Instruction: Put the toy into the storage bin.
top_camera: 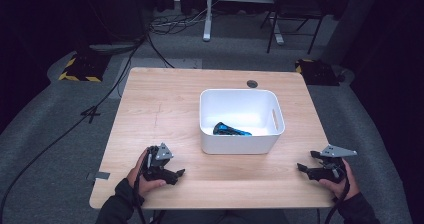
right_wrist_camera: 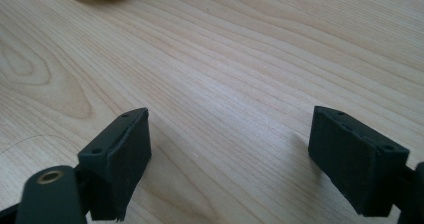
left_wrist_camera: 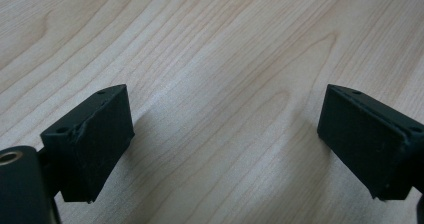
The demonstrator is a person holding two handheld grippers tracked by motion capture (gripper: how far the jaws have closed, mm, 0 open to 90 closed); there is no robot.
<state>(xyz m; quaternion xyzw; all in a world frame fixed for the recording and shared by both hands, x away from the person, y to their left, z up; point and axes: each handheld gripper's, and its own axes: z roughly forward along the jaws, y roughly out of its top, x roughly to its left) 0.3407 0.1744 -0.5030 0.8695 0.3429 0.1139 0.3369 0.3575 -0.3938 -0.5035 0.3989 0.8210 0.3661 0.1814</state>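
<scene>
Item: blue-and-black object (top_camera: pixel 231 129), lying on the floor of the white bin (top_camera: pixel 241 145), toward its near-left side. I cannot make out what it is (too small from the high view); I judge it light and rigid, probably smooth, best pinched across its narrow middle from above. Bin: mid-tabletop (top_camera: pixel 160 109), slotted handle on its right wall. Left hand-held gripper (top_camera: pixel 169 173): low over bare wood at the near-left edge, jaws spread, nothing between them. Right hand-held gripper (top_camera: pixel 309 168): near-right edge, likewise spread and empty.

The table (top_camera: pixel 165 109) is pale, smooth wood grain; the bin (top_camera: pixel 240 141) looks like white matt plastic.
</scene>
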